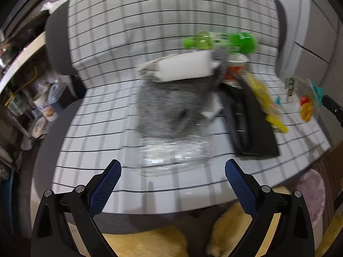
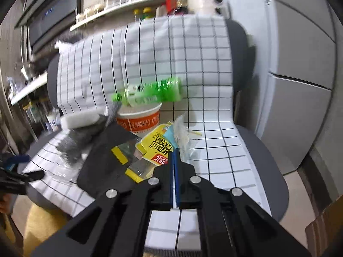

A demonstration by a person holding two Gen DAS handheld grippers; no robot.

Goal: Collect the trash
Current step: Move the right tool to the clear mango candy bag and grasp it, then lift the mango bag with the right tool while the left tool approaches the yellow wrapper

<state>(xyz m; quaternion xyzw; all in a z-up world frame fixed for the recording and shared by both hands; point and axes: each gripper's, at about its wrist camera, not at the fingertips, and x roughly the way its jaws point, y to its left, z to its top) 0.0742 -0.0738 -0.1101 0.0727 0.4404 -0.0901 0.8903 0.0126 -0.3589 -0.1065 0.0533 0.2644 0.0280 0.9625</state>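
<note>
Left side first: the left tool [image 1: 172,168] hangs over the front edge of the chair seat [image 1: 96,128], its blue pads spread wide with nothing between them. Just ahead of it lies a clear plastic wrapper [image 1: 173,152], flat on the checked cover. That one looks feather-light, crinkly and slippery; my guess is a pinch on a raised fold near the front edge would work better than trying to scoop it whole.

Behind it, a grey fuzzy cloth [image 1: 169,105], soft and limp, with a white foam block [image 1: 184,66] resting across its far end. The block should be light and stiff but squashy, so a gentle squeeze across its short sides.

Moving right: a green plastic bottle [image 1: 220,40] lies on its side at the back, against the chair's backrest. Looks empty, so light, round and likely to roll; take it at the neck or mid-body. Below it, an orange paper cup [image 2: 139,120] stands upright, easily crushed, best taken by the rim.

Then a black flat sheet [image 1: 250,117] with yellow snack wrappers [image 2: 156,143] on it, thin and slick, edges the place to pinch.

Far right: the right tool [image 2: 174,156], pads pressed together, apparently holding nothing, with its tip right at the wrappers. A crumpled clear bag [image 2: 182,132] sits just beyond.
</note>
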